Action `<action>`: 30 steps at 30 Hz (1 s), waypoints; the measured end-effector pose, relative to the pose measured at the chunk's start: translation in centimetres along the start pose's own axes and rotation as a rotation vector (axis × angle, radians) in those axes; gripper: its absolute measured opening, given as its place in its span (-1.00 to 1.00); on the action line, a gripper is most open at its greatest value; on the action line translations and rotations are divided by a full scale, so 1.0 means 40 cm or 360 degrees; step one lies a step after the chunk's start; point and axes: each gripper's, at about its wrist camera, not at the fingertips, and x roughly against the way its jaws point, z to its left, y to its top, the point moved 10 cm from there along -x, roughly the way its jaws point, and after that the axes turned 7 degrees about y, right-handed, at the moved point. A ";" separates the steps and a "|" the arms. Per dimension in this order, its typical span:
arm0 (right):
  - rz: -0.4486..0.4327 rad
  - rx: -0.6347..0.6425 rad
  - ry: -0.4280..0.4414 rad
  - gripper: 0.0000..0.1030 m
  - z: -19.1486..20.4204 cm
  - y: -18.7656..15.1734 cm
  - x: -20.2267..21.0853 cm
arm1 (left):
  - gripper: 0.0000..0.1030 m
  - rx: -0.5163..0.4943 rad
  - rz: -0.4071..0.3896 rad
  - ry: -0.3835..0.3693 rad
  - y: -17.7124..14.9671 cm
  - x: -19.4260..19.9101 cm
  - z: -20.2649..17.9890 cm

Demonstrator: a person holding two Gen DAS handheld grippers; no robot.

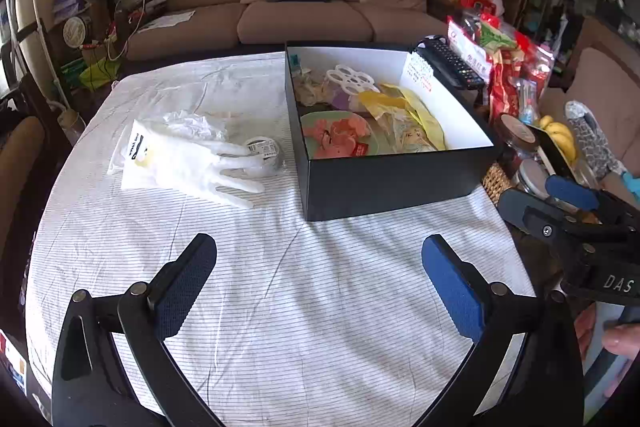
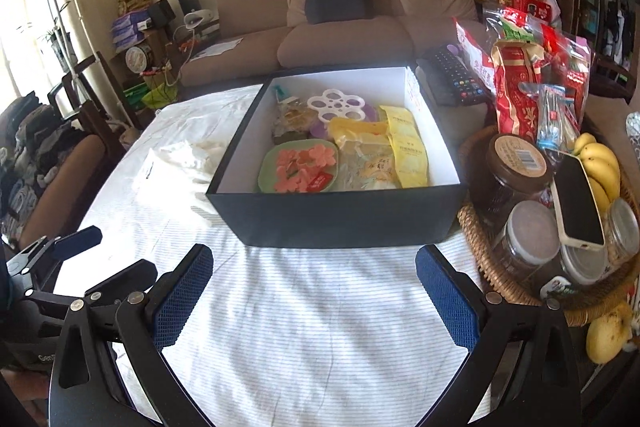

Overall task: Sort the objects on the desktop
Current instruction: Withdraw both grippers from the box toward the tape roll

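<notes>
A black box (image 1: 384, 175) (image 2: 340, 215) with white inner walls stands on the striped tablecloth, holding several items: a white ring holder (image 1: 352, 79), yellow packets (image 2: 404, 147) and a green plate with pink flowers (image 2: 300, 167). Left of the box lie white gloves (image 1: 188, 155) in clear wrap over a roll of tape (image 1: 264, 149). My left gripper (image 1: 320, 287) hangs open over bare cloth, nearer than the gloves. My right gripper (image 2: 316, 291) is open too, just before the box's front wall. Neither holds anything.
A wicker basket (image 2: 480, 259) with jars, a phone (image 2: 578, 203) and bananas sits right of the box. Snack bags (image 2: 520, 87) and a remote (image 2: 452, 75) lie behind it. A brown sofa (image 1: 280, 7) stands beyond the table, a chair to the left.
</notes>
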 end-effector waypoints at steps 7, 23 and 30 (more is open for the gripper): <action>-0.0008 0.0035 0.0097 1.00 0.080 -0.038 0.010 | 1.00 0.0195 0.0040 -0.0059 -0.045 -0.023 0.143; 0.0116 0.0448 0.0259 1.00 0.362 0.098 -0.222 | 1.00 0.0851 0.0054 -0.0077 -0.008 -0.160 0.595; 0.0179 0.0680 0.0330 0.99 0.517 0.228 -0.435 | 1.00 0.1141 0.0099 0.0035 -0.035 -0.220 0.753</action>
